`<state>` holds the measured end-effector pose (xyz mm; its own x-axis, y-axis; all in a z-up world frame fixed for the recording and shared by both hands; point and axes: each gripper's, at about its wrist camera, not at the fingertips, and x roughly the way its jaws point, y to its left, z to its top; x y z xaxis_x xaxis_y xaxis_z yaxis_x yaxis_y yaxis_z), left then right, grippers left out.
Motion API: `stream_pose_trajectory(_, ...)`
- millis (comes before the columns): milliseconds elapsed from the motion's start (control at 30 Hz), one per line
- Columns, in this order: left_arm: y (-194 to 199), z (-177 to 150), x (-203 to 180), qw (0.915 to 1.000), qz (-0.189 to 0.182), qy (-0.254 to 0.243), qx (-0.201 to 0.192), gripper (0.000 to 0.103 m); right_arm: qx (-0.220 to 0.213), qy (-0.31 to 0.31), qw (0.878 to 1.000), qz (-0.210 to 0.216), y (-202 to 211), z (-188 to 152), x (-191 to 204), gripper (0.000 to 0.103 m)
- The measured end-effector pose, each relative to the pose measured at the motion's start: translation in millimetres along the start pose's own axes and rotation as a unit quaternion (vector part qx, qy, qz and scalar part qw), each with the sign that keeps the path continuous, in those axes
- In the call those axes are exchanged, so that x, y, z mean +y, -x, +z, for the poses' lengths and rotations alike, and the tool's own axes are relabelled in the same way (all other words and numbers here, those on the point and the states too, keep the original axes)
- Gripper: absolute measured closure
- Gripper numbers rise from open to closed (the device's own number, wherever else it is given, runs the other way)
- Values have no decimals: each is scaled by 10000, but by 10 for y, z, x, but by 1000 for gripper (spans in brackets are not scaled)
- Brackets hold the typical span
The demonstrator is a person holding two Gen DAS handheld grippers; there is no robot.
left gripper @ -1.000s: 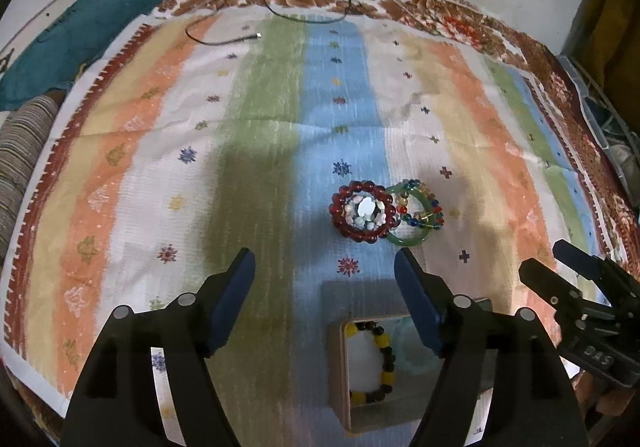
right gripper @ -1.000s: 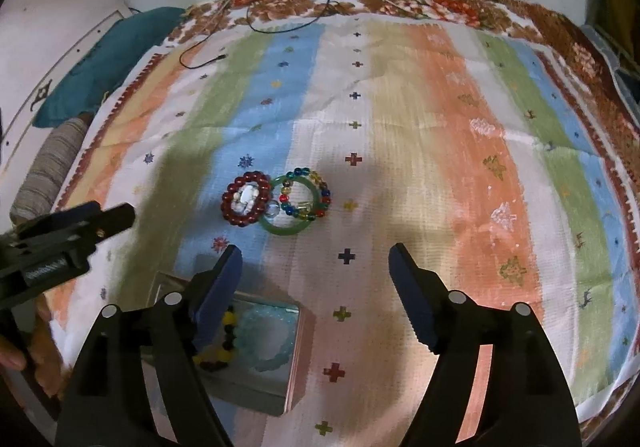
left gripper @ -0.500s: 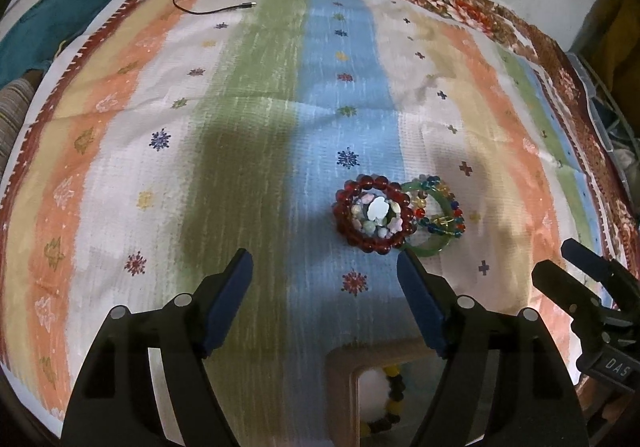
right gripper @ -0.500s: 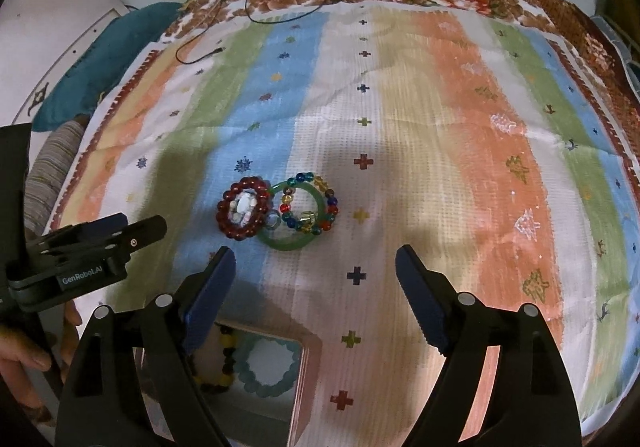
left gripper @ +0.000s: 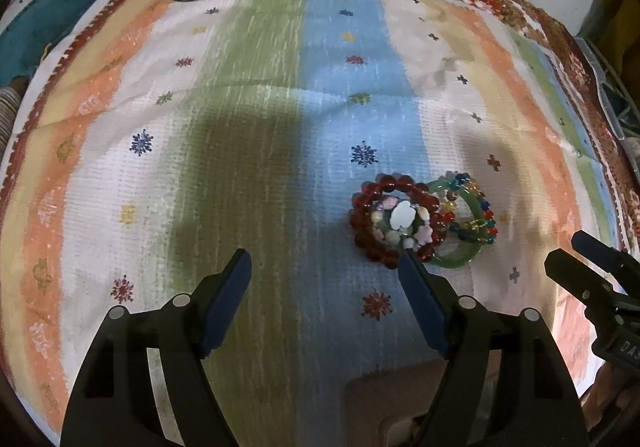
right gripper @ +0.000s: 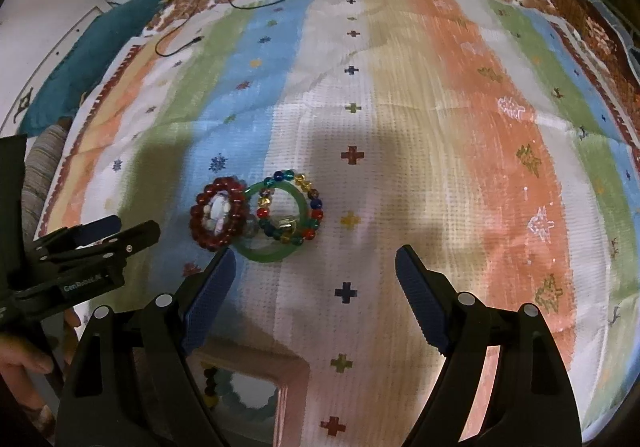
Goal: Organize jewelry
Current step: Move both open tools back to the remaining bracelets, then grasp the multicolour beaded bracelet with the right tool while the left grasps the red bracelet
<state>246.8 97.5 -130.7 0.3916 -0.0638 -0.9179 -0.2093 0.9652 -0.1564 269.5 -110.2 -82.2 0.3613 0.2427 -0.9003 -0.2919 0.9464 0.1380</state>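
Partly done: black-and-yellow beaded bracelet (right gripper: 209, 387) and pale-green beaded bracelet (right gripper: 240, 403) already in shallow wooden tray (right gripper: 294, 387) below both tongs, left tongs (left gripper: 324, 267) and right tongs (right gripper: 312, 267) wide open, empty, over striped cloth (right gripper: 420, 127); left to sort just ahead: dark-red beaded bracelet (left gripper: 380, 215), green jade-like bangle (right gripper: 264, 255), multicoloured glass-bead bracelet (right gripper: 308, 207), clustered and touching.

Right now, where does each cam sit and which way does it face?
Left wrist: on the left tool, angled down at the striped cloth; own open fingers and the right tool show.
Right wrist: on the right tool, same tilt; the left tool and a hand show.
Shared: red bead bracelet, green bangle.
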Motion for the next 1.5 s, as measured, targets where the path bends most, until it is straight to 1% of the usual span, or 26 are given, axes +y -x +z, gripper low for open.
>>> stream_pose_trajectory(233, -148, 44, 45, 9999, -107, 45, 124, 28, 123, 60, 9999, -98, -180, 42, -9, 21)
stream_pose_trajectory(367, -229, 61, 41, 9998, -49, -30, 164, 28, 174, 111, 9997, -158, -269, 63, -6, 21)
stream_pose_trajectory(500, -289, 93, 45, 9998, -79, -25, 196, 28, 242, 151, 9994, -212, -354, 91, 0, 21)
stream_pose_trajectory(667, -363, 109, 32, 9996, -54, -132, 229, 28, 263, 157, 9992, -258, -421, 128, -4, 21)
stream_pose_trajectory(833, -426, 108, 34, 9994, 48, -230, 248, 28, 273, 157, 9990, -310, -472, 158, -6, 21)
stream_pose_trajectory(967, -450, 116, 22, 9993, 81, -275, 225, 25, 319, 151, 9987, -357, -532, 175, -24, 21)
stream_pose_trajectory(1000, -451, 112, 16, 9992, 107, -307, 211, 25, 327, 153, 9987, -365, -542, 175, -27, 22)
stream_pose_trajectory(1033, -452, 109, 11, 9992, 121, -326, 203, 25, 350, 155, 9985, -379, -562, 177, -34, 28)
stream_pose_trajectory(1067, -451, 105, 12, 9992, 126, -339, 198, 25, 380, 150, 9984, -388, -583, 178, -43, 30)
stream_pose_trajectory(1200, -453, 102, 36, 9992, 91, -332, 189, 25, 434, 144, 9981, -418, -647, 179, -64, 35)
stream_pose_trajectory(1300, -455, 94, 30, 9991, 90, -363, 186, 28, 449, 142, 9980, -432, -680, 186, -77, 41)
stream_pose_trajectory(1333, -455, 96, 30, 9991, 98, -370, 191, 28, 447, 143, 9980, -421, -685, 187, -80, 41)
stream_pose_trajectory(1400, -449, 93, 23, 9991, 85, -373, 207, 33, 443, 152, 9981, -403, -692, 192, -84, 42)
stream_pose_trajectory(1500, -438, 85, 6, 9989, 108, -395, 236, 37, 453, 199, 9979, -413, -707, 198, -79, 44)
